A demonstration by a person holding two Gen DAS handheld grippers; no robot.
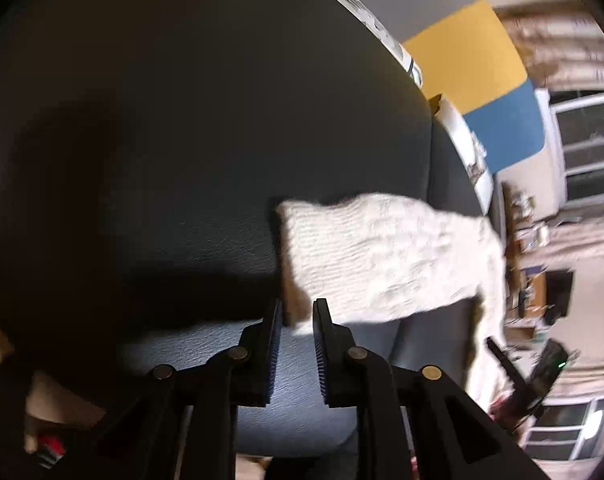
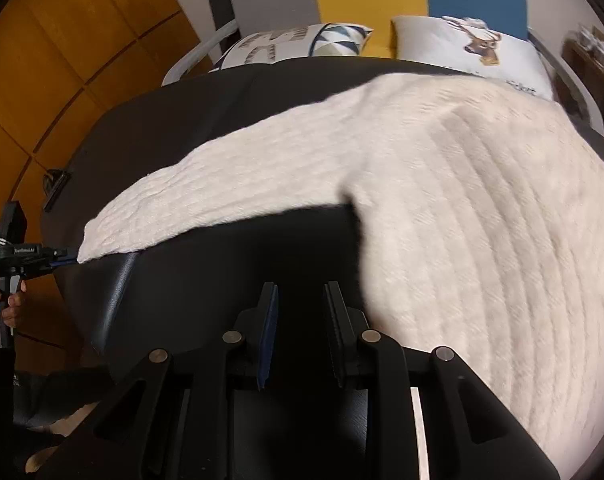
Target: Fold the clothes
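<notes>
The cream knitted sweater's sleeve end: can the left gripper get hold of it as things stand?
Probably yes. The cream knitted sweater's sleeve end lies right at the left gripper, between its parted jaws, with nothing in the way on the dark leather surface.

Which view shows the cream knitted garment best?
The right wrist view: the cream knitted garment spreads across the dark surface, body and one sleeve visible. The left wrist view shows only the blurred sleeve end, by the left gripper.

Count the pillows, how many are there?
2. One pillow with triangles lies behind the couch's left part; the deer pillow lies right, partly under the sweater. Others may be hidden.
</notes>
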